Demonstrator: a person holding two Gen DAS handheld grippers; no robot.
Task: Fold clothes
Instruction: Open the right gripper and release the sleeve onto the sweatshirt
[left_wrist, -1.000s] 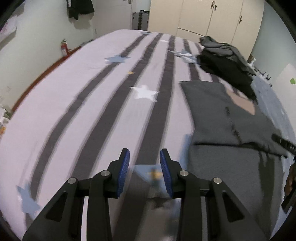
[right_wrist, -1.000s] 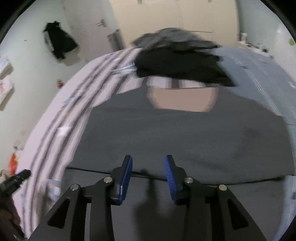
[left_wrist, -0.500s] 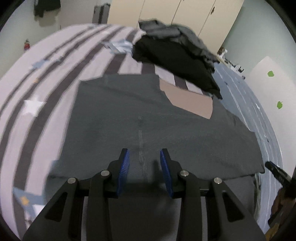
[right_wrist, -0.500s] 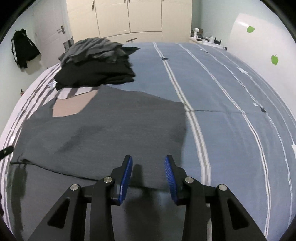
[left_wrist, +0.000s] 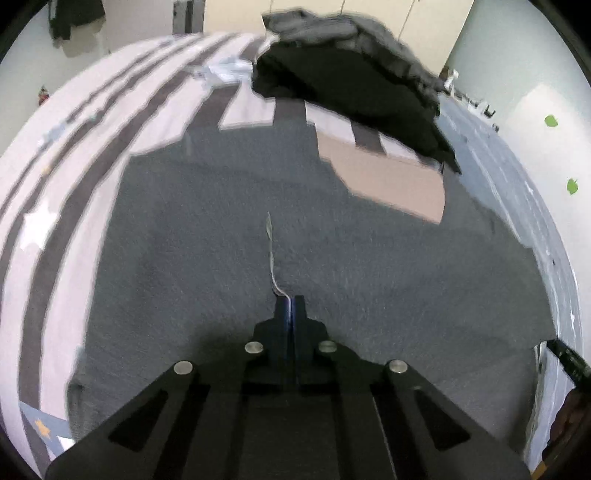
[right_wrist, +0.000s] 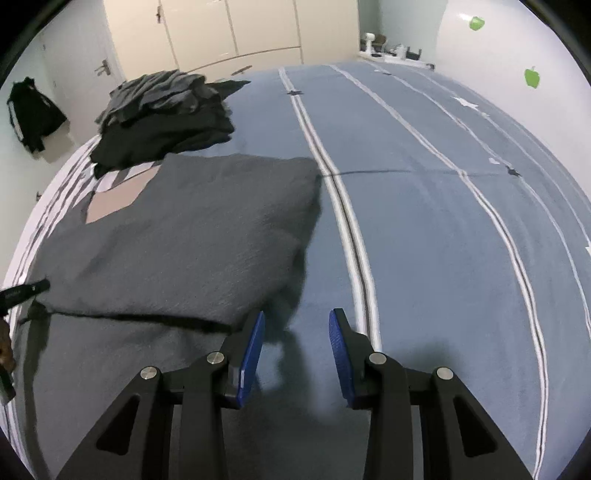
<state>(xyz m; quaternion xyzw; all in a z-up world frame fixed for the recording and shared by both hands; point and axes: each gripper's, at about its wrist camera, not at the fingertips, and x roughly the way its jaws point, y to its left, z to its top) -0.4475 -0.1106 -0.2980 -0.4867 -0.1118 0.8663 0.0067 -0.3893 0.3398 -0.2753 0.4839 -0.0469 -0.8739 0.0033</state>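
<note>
I look down along my left gripper (left_wrist: 290, 301) and its two blue pads are pressed together with no gap between them. They sit on the grey garment (left_wrist: 258, 258), at the near end of a thin pale line, perhaps a seam or a thread (left_wrist: 271, 254), that runs away from the tips. I cannot tell if a pinch of cloth is caught between the pads — the tips hide that spot, so I say only that this gripper is clenched.

My right gripper (right_wrist: 295, 354) is released: the blue pads stand apart and I see the bed between them. Its left pad (right_wrist: 253, 354) is just beside the near right corner of the garment, but I cannot say that it touches the cloth.

The grey garment lies spread flat on the bed, folded once so that an upper layer ends in an edge across the near part. At its far side a beige patch (left_wrist: 388, 177) shows in the neck opening. Beyond it, near the far end of the bed, a pile of dark clothes (right_wrist: 166, 118) rests, black pieces below and grey ones on top.

The bed cover (right_wrist: 443, 221) is blue with white stripes on the right half — on the left half it is pale with dark stripes and some stars. Cream wardrobe doors (right_wrist: 240, 33) stand behind the bed, and a black jacket (right_wrist: 31, 114) hangs on the left wall.
</note>
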